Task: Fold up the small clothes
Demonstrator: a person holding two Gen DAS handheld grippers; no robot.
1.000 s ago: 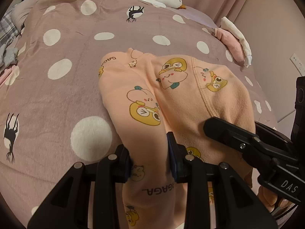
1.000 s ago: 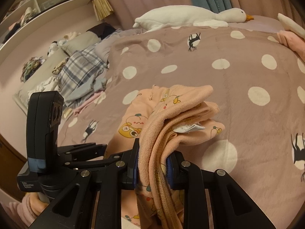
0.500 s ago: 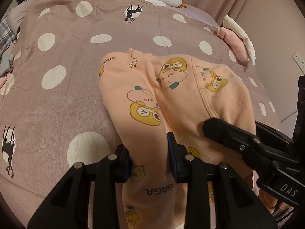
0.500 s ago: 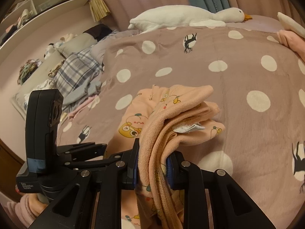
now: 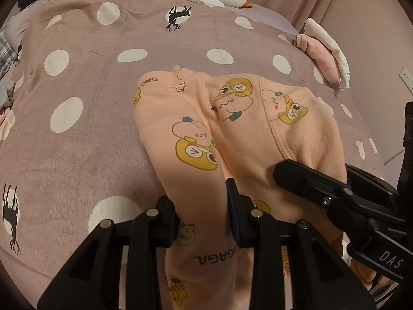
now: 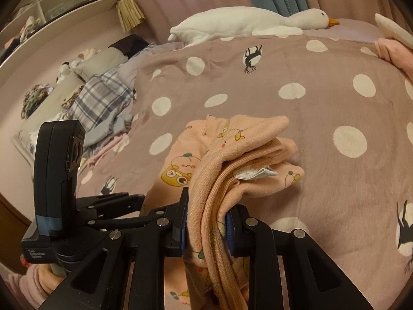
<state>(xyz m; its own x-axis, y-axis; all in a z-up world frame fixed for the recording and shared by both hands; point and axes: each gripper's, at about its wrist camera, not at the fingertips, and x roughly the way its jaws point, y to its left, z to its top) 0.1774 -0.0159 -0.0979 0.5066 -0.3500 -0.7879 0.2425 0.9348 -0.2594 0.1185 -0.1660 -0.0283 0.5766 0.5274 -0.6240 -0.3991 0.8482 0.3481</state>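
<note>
Presently on the bed: one small peach fleece garment, printed with cartoon figures and lettering, its far part resting on the polka-dot blanket, its near edge lifted.

Left gripper: fingers narrowed onto a gathered strip of the garment's near edge, cloth pinched between them.

Right gripper: fingers clamped on a thick bunch of ribbed hem, several layers stacked, a white care label poking out above.

Also present: plush goose by the curtains; folded pink-and-white pile at the bed's far right; plaid clothing heap at left.

Step in hand, by my reading: a fold, both near corners raised together. The next move likely calls for carrying both grips level over the resting part, keeping the edge taut, then releasing evenly so the layers land square.
</note>
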